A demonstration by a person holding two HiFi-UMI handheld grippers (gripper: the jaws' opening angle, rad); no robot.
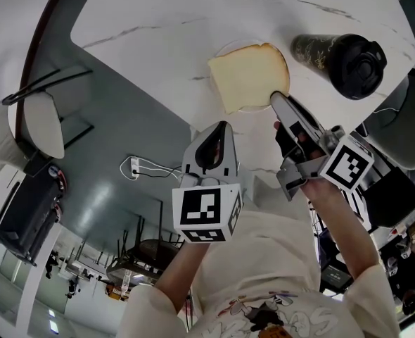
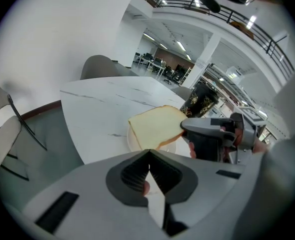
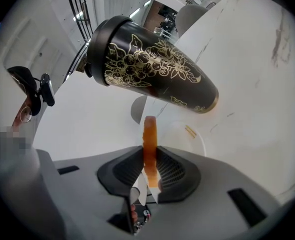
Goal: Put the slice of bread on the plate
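Observation:
A pale slice of bread (image 1: pixel 248 74) with a brown crust hangs tilted just over a small white plate (image 1: pixel 244 110) on the white marble table (image 1: pixel 144 13). My right gripper (image 1: pixel 276 98) is shut on the slice's near right edge. In the right gripper view the bread (image 3: pixel 149 136) shows edge-on between the pads, with the plate (image 3: pixel 190 134) beyond. My left gripper (image 1: pixel 221 127) hovers shut and empty at the table's near edge, left of the right one. In the left gripper view the bread (image 2: pixel 155 126) covers most of the plate (image 2: pixel 134 143).
A black tumbler (image 1: pixel 337 58) with a gold pattern and black lid stands right of the plate, close to the right gripper. A white chair (image 1: pixel 35 125) is off the table's left side. The table edge runs just under both grippers.

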